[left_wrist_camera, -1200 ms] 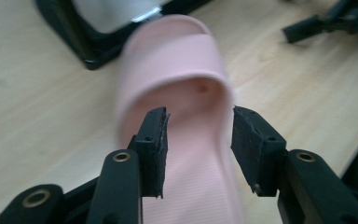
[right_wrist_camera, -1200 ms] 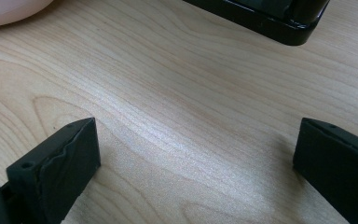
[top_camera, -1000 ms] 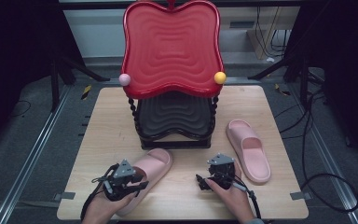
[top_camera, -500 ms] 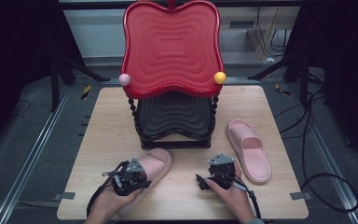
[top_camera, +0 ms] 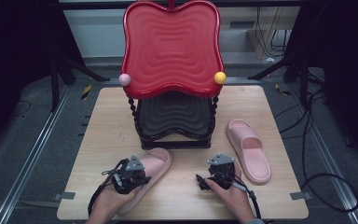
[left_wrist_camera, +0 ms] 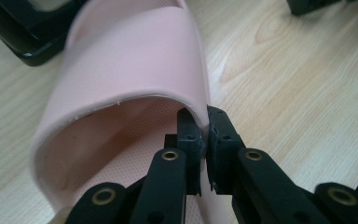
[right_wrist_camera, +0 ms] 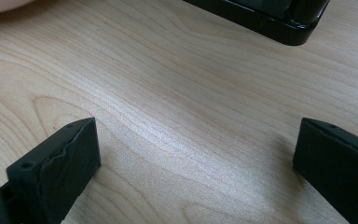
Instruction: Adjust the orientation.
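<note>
A pink slipper point(top_camera: 154, 163) lies on the wooden table point(top_camera: 102, 121) at front left, its toe toward the rack. My left gripper point(top_camera: 129, 173) sits over its heel half and is shut on the slipper point(left_wrist_camera: 135, 65), with the right edge of the strap pinched between the jaws, as the left gripper view shows at the gripper point(left_wrist_camera: 204, 140). A second pink slipper point(top_camera: 249, 149) lies at the right, free. My right gripper point(top_camera: 218, 173) hovers low over bare wood between the two slippers, and the gripper point(right_wrist_camera: 196, 163) stands wide open with nothing between its jaws.
A two-tier rack stands mid-table: a red wavy tray point(top_camera: 170, 46) on top with a pink ball point(top_camera: 124, 79) and a yellow ball point(top_camera: 220, 77) at its corners, a black tray point(top_camera: 175, 114) below. Cables point(top_camera: 312, 140) trail on the floor at right.
My left gripper has slid forward and rightward along the left slipper and shut on the strap's edge. The right gripper has stayed where it was.
</note>
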`<state>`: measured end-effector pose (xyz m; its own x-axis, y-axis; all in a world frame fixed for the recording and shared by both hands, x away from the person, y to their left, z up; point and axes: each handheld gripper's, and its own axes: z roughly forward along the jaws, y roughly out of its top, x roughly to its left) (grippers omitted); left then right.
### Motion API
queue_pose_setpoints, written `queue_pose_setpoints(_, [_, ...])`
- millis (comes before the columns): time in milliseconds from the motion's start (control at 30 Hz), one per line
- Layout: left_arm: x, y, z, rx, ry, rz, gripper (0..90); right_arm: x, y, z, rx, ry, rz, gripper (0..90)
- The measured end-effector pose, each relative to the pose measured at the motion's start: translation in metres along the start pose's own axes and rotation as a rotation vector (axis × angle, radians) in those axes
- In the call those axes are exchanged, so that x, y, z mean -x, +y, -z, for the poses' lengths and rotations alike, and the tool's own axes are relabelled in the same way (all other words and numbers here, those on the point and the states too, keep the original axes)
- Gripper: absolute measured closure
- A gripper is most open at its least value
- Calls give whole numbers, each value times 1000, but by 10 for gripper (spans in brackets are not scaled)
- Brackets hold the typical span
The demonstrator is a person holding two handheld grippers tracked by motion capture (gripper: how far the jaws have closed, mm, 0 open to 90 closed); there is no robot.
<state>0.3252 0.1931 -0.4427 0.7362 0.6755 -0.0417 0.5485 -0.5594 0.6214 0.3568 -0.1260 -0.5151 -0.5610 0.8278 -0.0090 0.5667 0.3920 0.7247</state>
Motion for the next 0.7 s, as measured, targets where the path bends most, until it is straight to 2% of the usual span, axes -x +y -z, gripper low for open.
queue_pose_setpoints(33, [0,0,0,0,0,0,848,0,0,0,0,0,0,8])
queue_pose_setpoints(133, [4,2,9,46,-30,14,848,0,0,0,-1,0,0,8])
queue_pose_setpoints(200, [12,7,20,82,-43,-2,848,0,0,0,-1,0,0,8])
queue_pose_setpoints(233, [12,7,20,82,-43,-2,848,0,0,0,-1,0,0,8])
queue_pose_setpoints(267, [18,12,27,117,-56,-8,848,0,0,0,-1,-1,1,8])
queue_pose_setpoints(300, [18,12,27,117,-56,-8,848,0,0,0,-1,-1,1,8])
queue_pose_setpoints(333, [25,19,34,149,-64,-19,848,0,0,0,-2,-1,1,8])
queue_pose_setpoints(400, [28,23,37,164,-64,-26,848,0,0,0,0,0,1,8])
queue_pose_setpoints(467, [35,36,44,211,-54,-40,849,0,0,0,-2,-1,1,8])
queue_pose_setpoints(600, [34,53,46,250,-33,-43,849,0,0,0,0,2,0,8])
queue_pose_setpoints(633, [34,53,46,250,-33,-43,849,0,0,0,0,2,0,8])
queue_pose_setpoints(700, [31,66,47,276,-19,-37,849,0,0,0,-1,2,1,8])
